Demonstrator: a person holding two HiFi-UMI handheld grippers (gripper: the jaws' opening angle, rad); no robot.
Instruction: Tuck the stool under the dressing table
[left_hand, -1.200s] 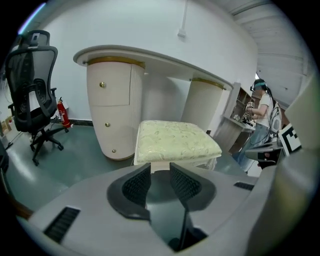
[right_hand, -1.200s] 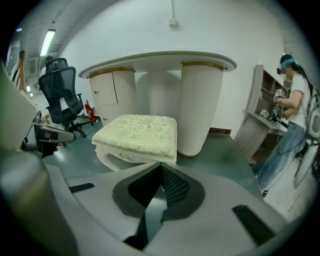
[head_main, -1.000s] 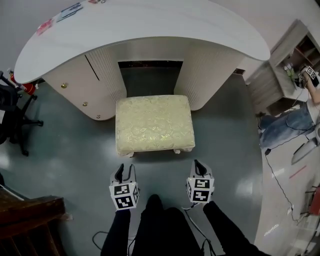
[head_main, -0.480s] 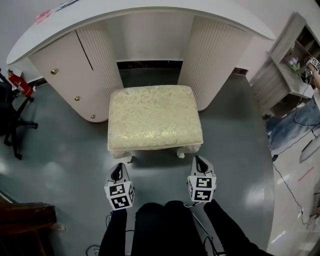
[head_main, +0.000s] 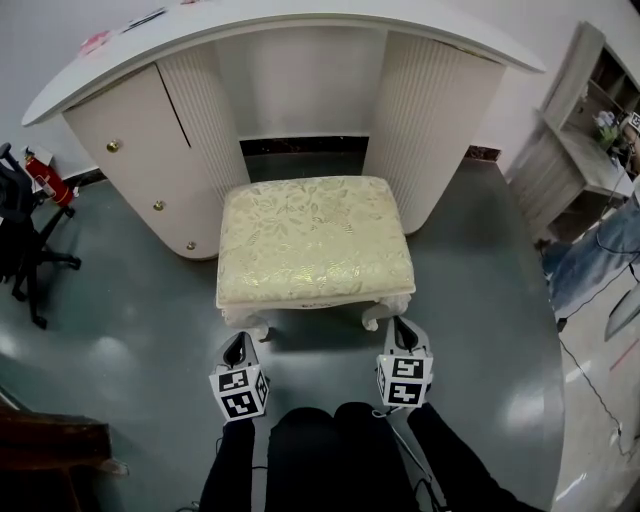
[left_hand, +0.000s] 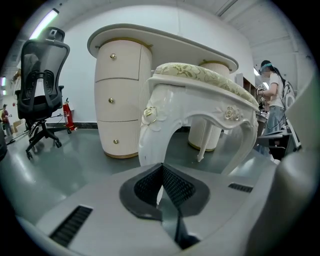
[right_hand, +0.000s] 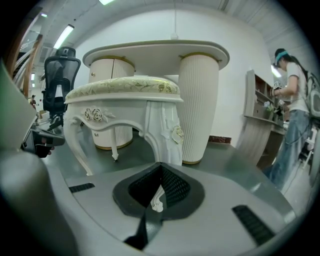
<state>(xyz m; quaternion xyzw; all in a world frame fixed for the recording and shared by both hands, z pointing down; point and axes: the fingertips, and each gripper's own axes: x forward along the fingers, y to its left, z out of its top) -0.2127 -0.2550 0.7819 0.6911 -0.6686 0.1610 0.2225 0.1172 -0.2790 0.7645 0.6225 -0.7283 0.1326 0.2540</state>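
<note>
The stool (head_main: 315, 240) has a cream and gold floral cushion and white carved legs. It stands on the grey floor in front of the knee gap (head_main: 305, 150) of the white dressing table (head_main: 290, 30). My left gripper (head_main: 239, 345) sits low, just before the stool's front left leg (left_hand: 150, 135). Its jaws have just closed, pads meeting with nothing between them. My right gripper (head_main: 401, 328) is shut and empty too, close to the front right leg (right_hand: 167, 130). In the gripper views the left gripper (left_hand: 161, 167) and the right gripper (right_hand: 161, 167) look up at the stool (right_hand: 125, 87).
A black office chair (head_main: 25, 240) and a red fire extinguisher (head_main: 45, 175) stand at the left. A person (head_main: 600, 250) stands by a shelf unit (head_main: 580, 140) at the right. Dark wooden furniture (head_main: 50, 445) is at the lower left.
The left jaws went from open to shut. Both grippers have sunk toward the floor and now sit nearer the stool's front legs. The stool looks larger in the head view.
</note>
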